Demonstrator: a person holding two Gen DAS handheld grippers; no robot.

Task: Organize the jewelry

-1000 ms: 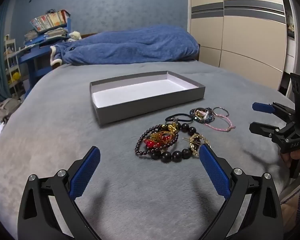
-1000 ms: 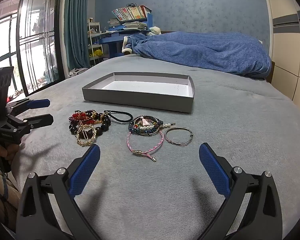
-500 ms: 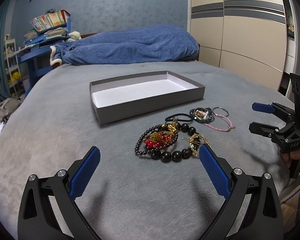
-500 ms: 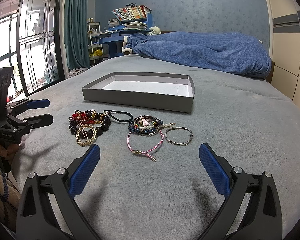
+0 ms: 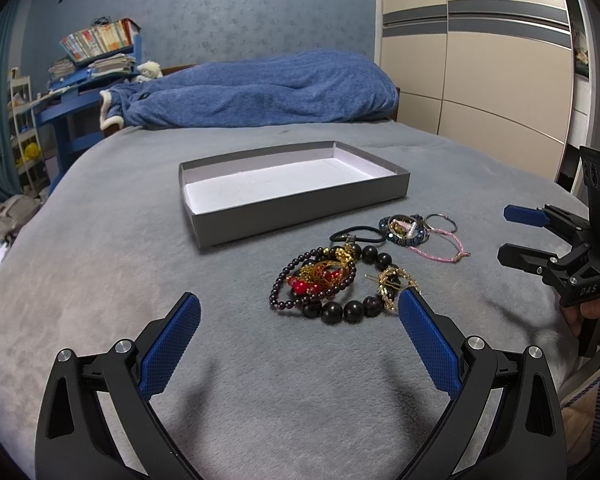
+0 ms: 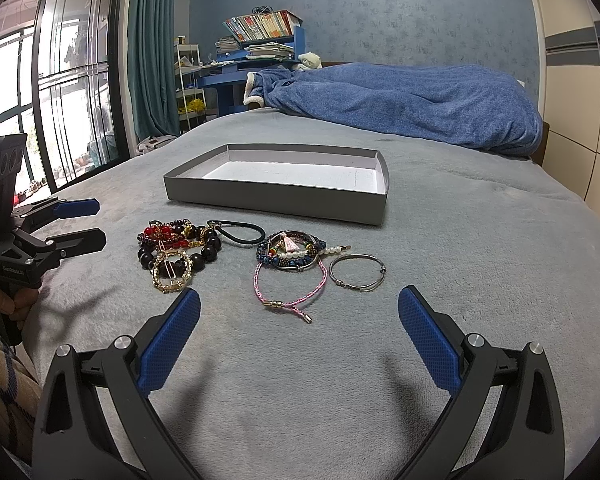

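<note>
Left gripper [image 5: 298,312]: jaws spread wide, holding nothing, hovering low over the grey bedcover [image 5: 100,288].
Right gripper [image 6: 298,312]: also wide open and empty, above the same bedcover.
Box [image 5: 300,204]: shallow grey tray with a white floor, nothing in it, lying just beyond the jewelry, its long axis running roughly left to right in both views.
Left pile: big dark bead bracelet [image 5: 352,304] tangled with a red and gold piece [image 5: 320,276] and a gold ring-shaped clip [image 5: 392,280]; it lies straight ahead of the left gripper and slightly right, near its right fingertip.
Right pile: pink cord bracelet [image 6: 292,284], thin metal bangle [image 6: 358,272], blue bead cluster [image 6: 292,250]; these sit just ahead of the right gripper, between its fingers' line of sight.
Hair tie [image 6: 238,232]: black loop between the two piles, beside the box wall.
Nearer hand: judged per pile, left for the dark beads, right for the cord and bangle.
Stage: nothing in the box yet; sorting looks unstarted.
</note>
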